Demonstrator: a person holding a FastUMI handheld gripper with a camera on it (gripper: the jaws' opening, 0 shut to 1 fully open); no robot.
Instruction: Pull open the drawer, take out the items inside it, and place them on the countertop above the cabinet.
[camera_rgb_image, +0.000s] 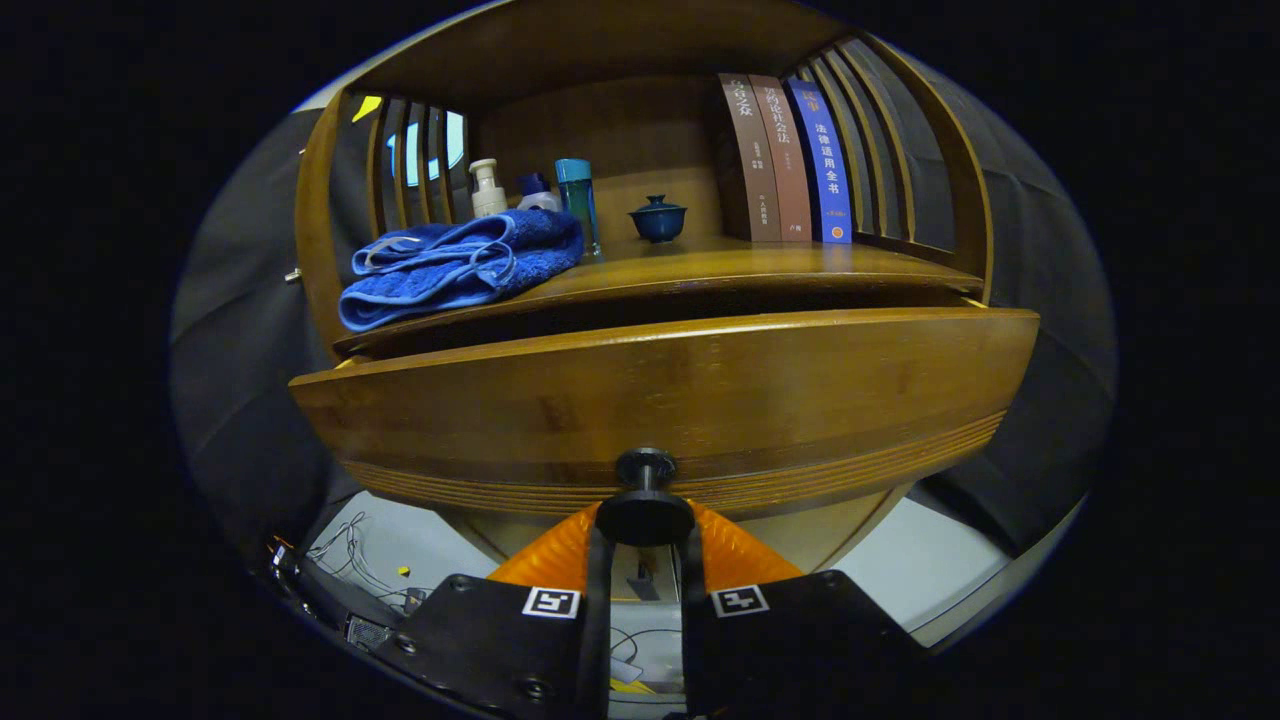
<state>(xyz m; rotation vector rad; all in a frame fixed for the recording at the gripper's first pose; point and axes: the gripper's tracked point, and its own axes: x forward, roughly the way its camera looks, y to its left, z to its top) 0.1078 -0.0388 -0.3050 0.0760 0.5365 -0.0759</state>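
Hand-held gripper (645, 545) fingers closed on drawer knob (645, 505), both sides pinching it. Drawer (660, 385) front already slightly out from cabinet, contents hidden. Pull straight back, level, w/ steady grip so knob doesn't slip. Surface (720, 265) above holds towel (455, 265).

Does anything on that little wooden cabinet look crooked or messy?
Only slightly: the blue towel lies loosely bunched on the countertop, one corner hanging over the front edge. The drawer stands partly open because the gripper fingers are clamped on its knob.
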